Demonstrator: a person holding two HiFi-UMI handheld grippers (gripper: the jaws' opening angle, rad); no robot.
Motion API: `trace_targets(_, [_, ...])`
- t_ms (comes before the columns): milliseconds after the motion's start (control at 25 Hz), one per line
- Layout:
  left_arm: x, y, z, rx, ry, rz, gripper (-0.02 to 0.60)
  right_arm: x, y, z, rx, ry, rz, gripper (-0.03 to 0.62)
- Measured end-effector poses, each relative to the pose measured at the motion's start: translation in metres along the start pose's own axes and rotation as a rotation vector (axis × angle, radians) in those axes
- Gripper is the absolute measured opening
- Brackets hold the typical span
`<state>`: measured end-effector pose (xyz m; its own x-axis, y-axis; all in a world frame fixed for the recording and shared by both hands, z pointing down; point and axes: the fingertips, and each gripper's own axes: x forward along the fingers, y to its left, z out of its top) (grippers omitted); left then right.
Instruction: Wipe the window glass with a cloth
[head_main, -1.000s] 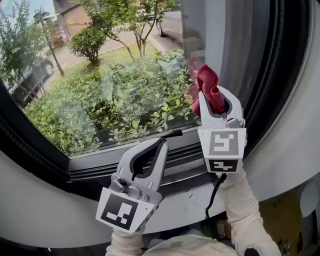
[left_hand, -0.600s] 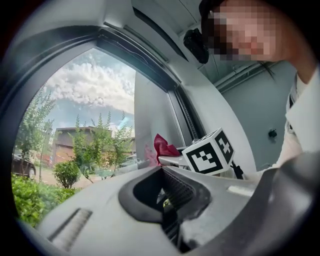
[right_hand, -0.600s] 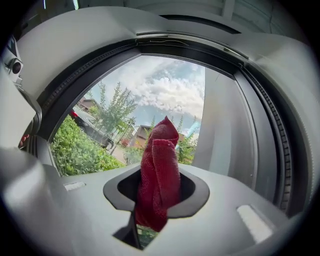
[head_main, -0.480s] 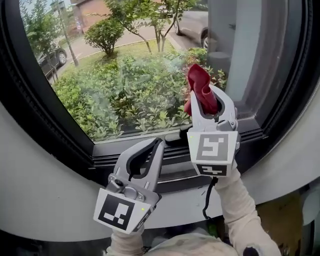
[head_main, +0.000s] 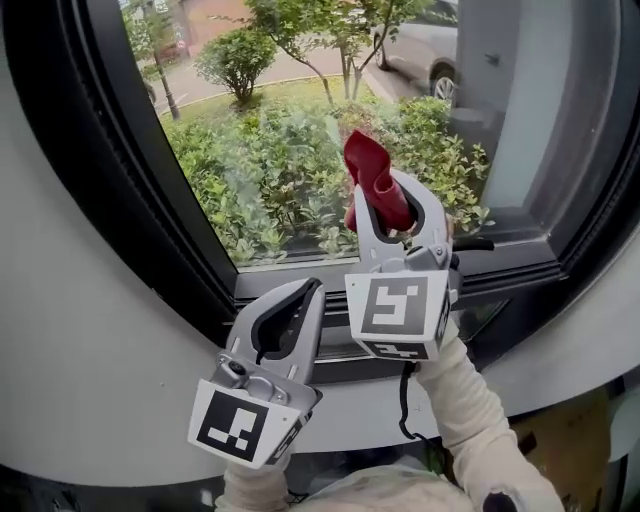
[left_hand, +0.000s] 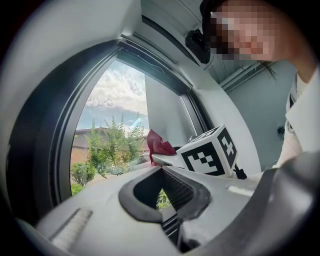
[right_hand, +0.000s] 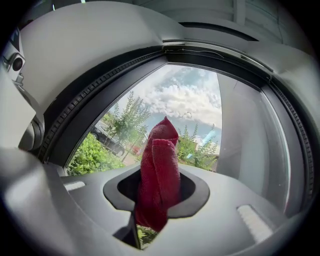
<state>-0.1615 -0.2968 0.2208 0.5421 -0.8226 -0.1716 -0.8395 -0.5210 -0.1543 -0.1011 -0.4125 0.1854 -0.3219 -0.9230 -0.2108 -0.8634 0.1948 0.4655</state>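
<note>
Surroundings: clear window glass (head_main: 300, 150) in a dark rubber-edged window frame (head_main: 130, 180), white curved wall (head_main: 90, 380) around it. Through the pane are green shrubs (head_main: 260, 190) and a parked grey car (head_main: 430, 50). A short black handle (head_main: 472, 243) sticks out at the sill just right of the right gripper (head_main: 392, 200). Nothing stands between that gripper and the pane. The right gripper is raised in front of the lower glass, its 2 jaws clamped on a crumpled red cloth (head_main: 372, 185). The cloth's folded end pokes out past the jaw tips toward the pane (same in the right gripper view: cloth (right_hand: 159, 170) runs up through the jaw opening). The left gripper (head_main: 305, 292) sits lower, beside the right one at sill level, jaws pressed together with nothing in them, well below the cloth. Can't tell whether the cloth tip actually touches the glass. The cloth's lower end is hidden inside the right jaws. The window's top and right side are cut off in the head view.
</note>
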Motion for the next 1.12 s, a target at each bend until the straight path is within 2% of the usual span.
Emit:
trace_targets(360, [-0.018,0.018,0.001,0.001,0.002,0.024,0.000,0.011,0.048,0.019,0.002,-0.026,0.086,0.132])
trace_targets(520, [-0.016,0.011,0.004,-0.004,-0.005,0.016,0.000,0.005,0.050,0.020,0.061,-0.044,0.192,0.132])
trace_targets(760, [-0.002,-0.004,0.002,-0.013,-0.026,-0.025,0.000,-0.025,0.035,0.009,0.138,-0.048,0.277,0.132])
trace_targets(920, [0.010,-0.022,0.004,-0.026,-0.040,-0.055,0.000,-0.062,0.010,0.013,0.218,-0.122,0.308,0.132])
trace_targets(1120, [0.026,-0.060,0.013,-0.017,-0.047,-0.123,0.000,-0.121,-0.022,-0.007,0.262,-0.080,0.350,0.132])
